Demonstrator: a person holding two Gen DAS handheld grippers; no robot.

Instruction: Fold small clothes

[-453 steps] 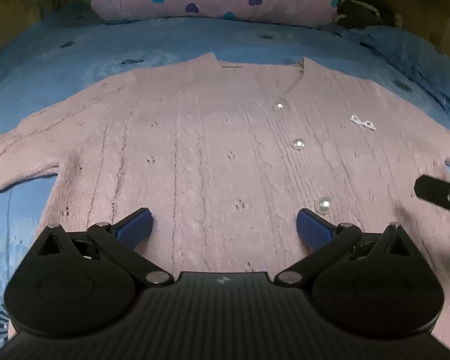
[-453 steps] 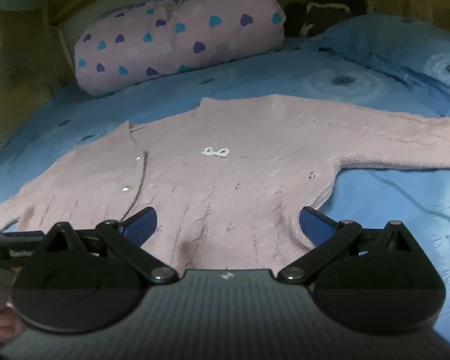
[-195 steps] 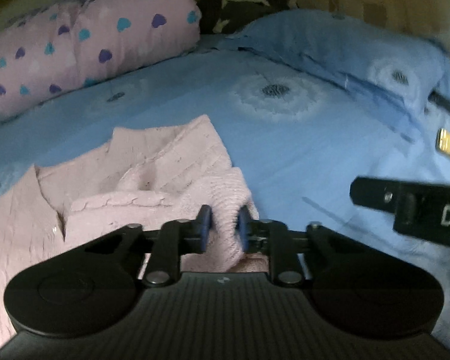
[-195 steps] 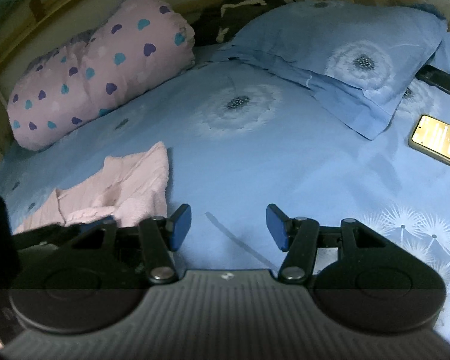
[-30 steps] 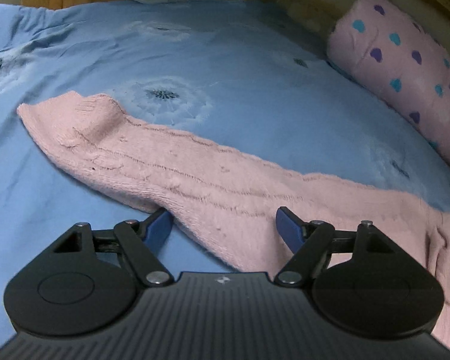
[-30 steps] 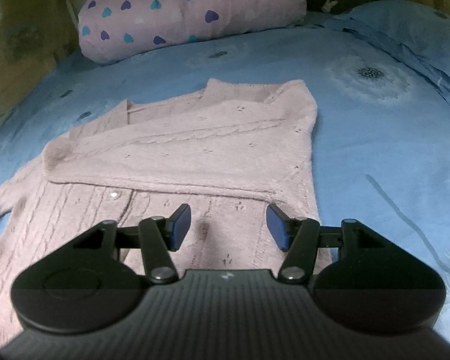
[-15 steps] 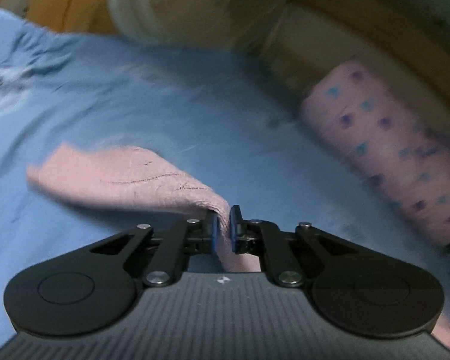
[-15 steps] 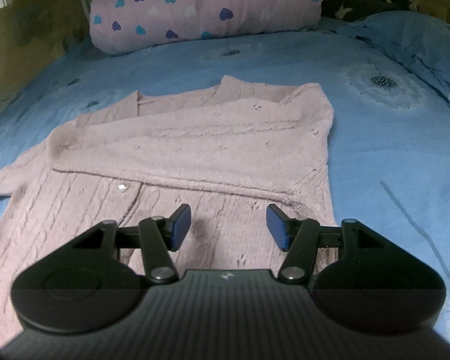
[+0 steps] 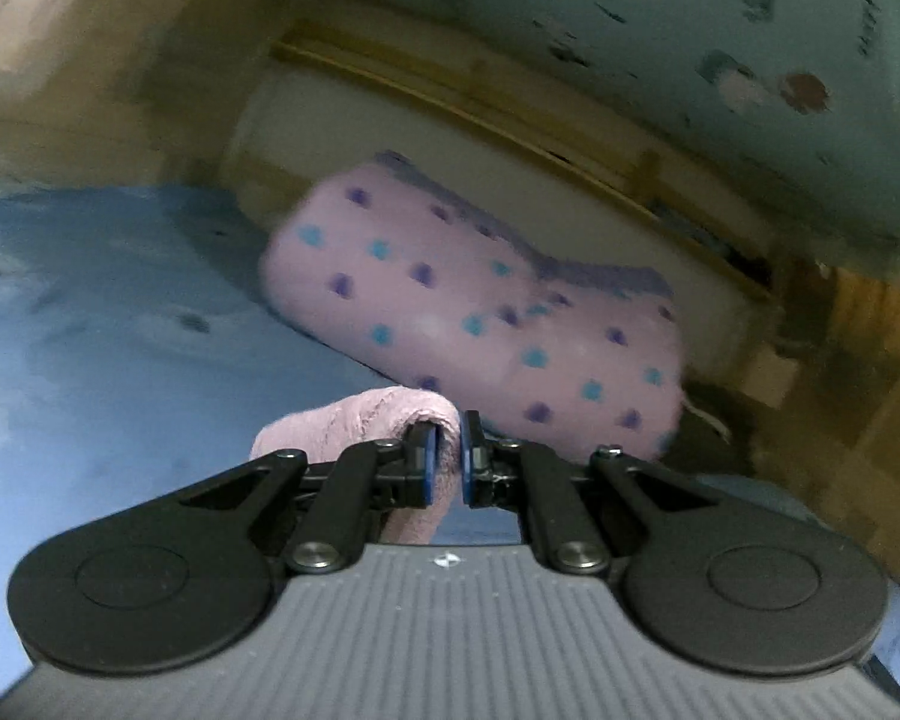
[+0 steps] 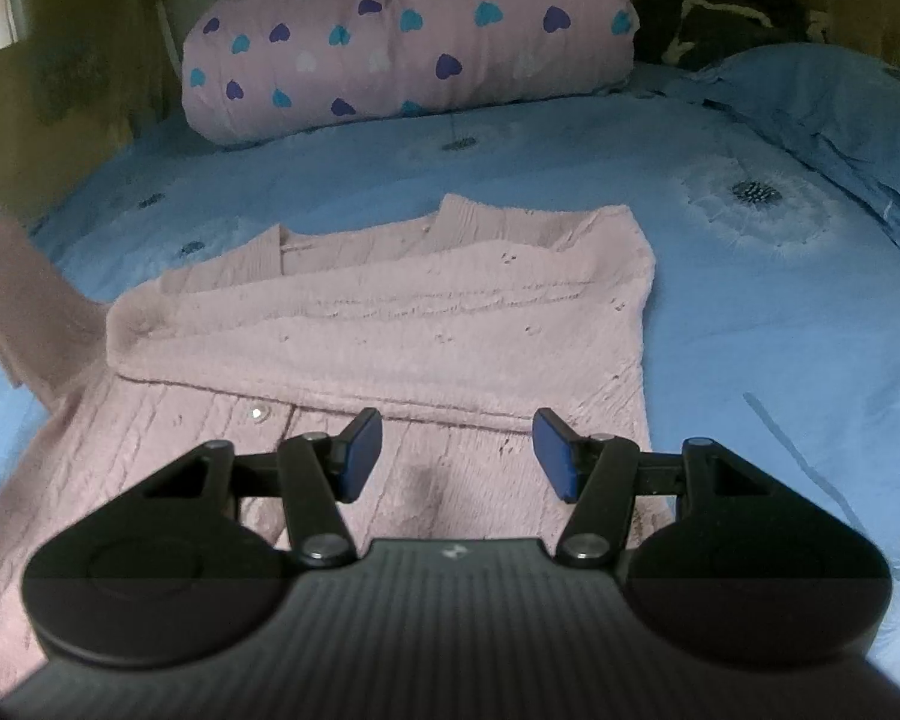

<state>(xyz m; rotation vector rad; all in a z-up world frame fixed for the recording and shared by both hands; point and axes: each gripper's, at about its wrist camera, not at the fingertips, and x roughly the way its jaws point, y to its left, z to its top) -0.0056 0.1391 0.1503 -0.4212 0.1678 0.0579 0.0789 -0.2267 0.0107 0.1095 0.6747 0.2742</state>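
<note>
A pink knitted cardigan lies on the blue bed sheet, its right side and sleeve folded across the chest. Its left sleeve rises off the bed at the left edge of the right wrist view. My left gripper is shut on that sleeve, which drapes over the left finger, lifted above the bed. My right gripper hovers open over the cardigan's lower front with nothing between its fingers.
A pink bolster with hearts lies at the head of the bed, also in the left wrist view as a blurred pink bolster. A blue pillow sits at the right, a dark garment behind it. Wooden headboard beyond.
My left gripper closed on the flat sleeve and lifted it up off the bed, swinging toward the bolster. In the right wrist view the sleeve now stands raised at the left. The right gripper stayed put.
</note>
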